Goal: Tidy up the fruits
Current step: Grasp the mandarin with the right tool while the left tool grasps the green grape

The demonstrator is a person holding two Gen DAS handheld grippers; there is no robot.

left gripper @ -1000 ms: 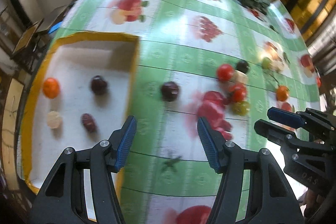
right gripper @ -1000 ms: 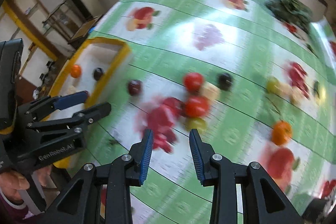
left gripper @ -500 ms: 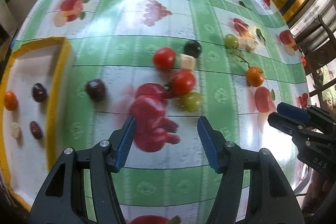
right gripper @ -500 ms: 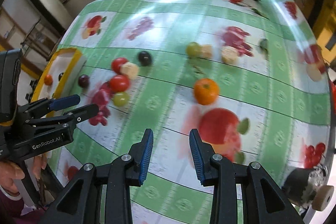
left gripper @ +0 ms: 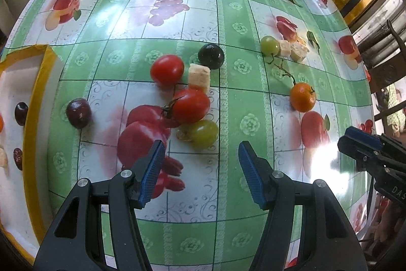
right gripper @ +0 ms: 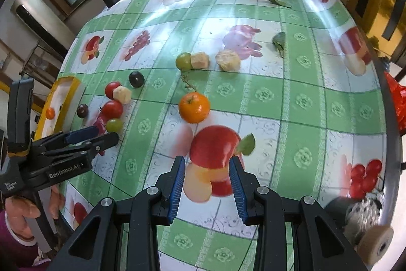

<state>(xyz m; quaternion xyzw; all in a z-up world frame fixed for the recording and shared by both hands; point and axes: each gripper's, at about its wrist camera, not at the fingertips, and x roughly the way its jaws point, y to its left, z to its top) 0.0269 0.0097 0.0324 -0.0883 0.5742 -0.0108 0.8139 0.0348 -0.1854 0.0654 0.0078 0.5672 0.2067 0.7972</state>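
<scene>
task status: partly done. the yellow-rimmed tray (left gripper: 38, 103) at the left edge of the left wrist frame already holds a few small fruits; many pieces are left on the tablecloth (left gripper: 228, 17). left gripper (left gripper: 200, 169): jaws wide apart, empty, low centre of the frame. nearest target, the green grape (left gripper: 204, 133), lies just above the gap, touching a red tomato (left gripper: 190, 106). right gripper (right gripper: 206, 184): jaws apart, empty; the orange (right gripper: 194, 107) sits above it at frame centre, well apart.
</scene>
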